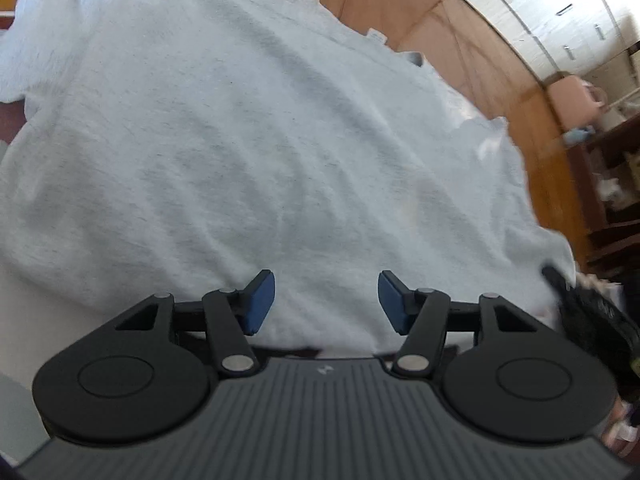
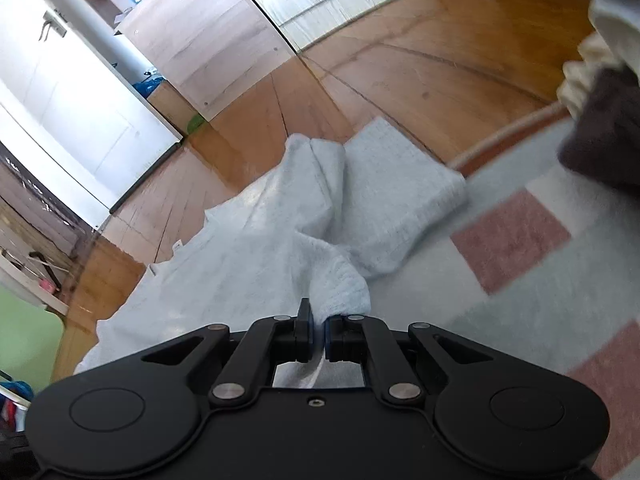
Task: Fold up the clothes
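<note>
Right tongs are pinched tight on a bit of the pale grey shirt — a small fold of cloth sticks up between the blue pads. From there the shirt runs away from the tongs, across the rug with its pink squares and onto the wooden floor. One sleeve lies flat, out past the pinched bit.

Left tongs are spread wide and hold nothing. They hang just over the near edge of the shirt, which fills most of that view and lies spread out with soft wrinkles. Its neck end is far from these tongs, by the floor.
</note>
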